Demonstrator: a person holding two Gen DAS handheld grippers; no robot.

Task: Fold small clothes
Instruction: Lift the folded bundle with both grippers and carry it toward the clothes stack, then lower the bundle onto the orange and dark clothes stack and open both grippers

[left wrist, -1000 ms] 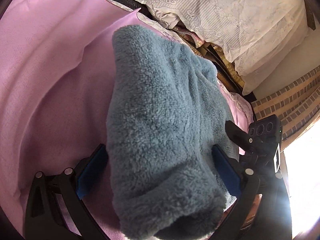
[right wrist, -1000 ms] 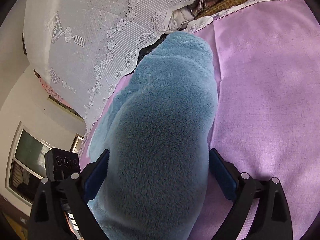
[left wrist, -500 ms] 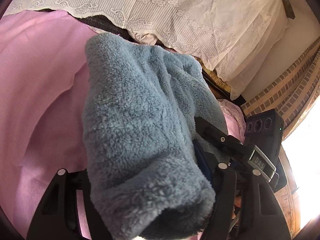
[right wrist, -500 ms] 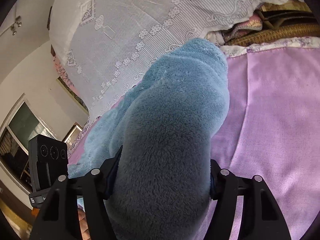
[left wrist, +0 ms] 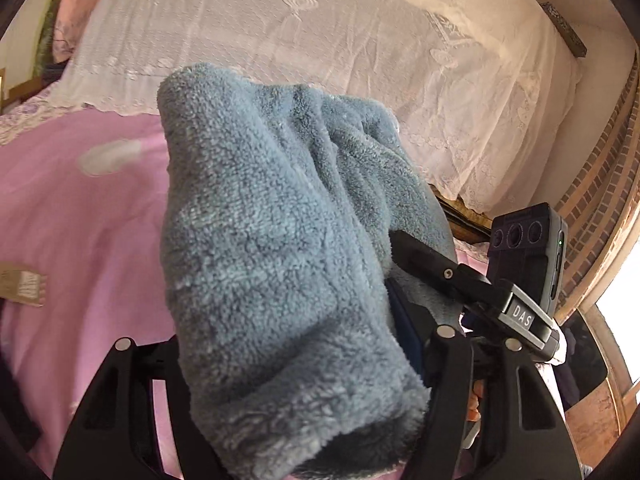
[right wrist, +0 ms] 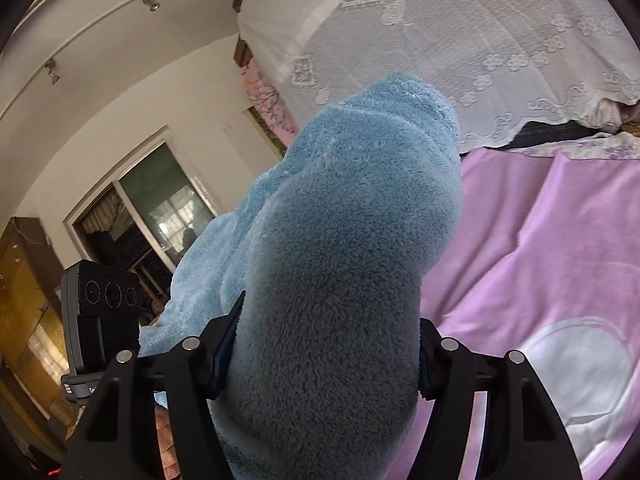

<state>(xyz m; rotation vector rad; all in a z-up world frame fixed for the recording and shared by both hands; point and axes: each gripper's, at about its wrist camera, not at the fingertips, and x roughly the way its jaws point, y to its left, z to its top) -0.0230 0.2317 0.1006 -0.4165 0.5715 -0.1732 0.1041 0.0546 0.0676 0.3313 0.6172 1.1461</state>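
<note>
A fluffy blue fleece garment (left wrist: 280, 248) is bunched between both grippers and lifted above the pink bedsheet (left wrist: 80, 216). My left gripper (left wrist: 288, 364) is shut on one thick fold of it; the fleece hides the fingertips. My right gripper (right wrist: 324, 356) is shut on another fold of the same garment (right wrist: 344, 248), which bulges up and covers the fingertips. The right gripper's body also shows in the left wrist view (left wrist: 480, 300), close on the right, and the left gripper's camera unit shows in the right wrist view (right wrist: 104, 308), at the left.
A white lace cover (left wrist: 360, 48) drapes over the pile behind the bed. The pink sheet (right wrist: 540, 248) bears a pale print (right wrist: 580, 364). A brick wall (left wrist: 596, 184) stands at right. A window (right wrist: 152, 216) and wooden cabinet (right wrist: 24, 304) lie to the left.
Both grippers closed on the fleece and lifted it, tilting upward so more of the lace cover and room shows. The two grippers came closer together.
</note>
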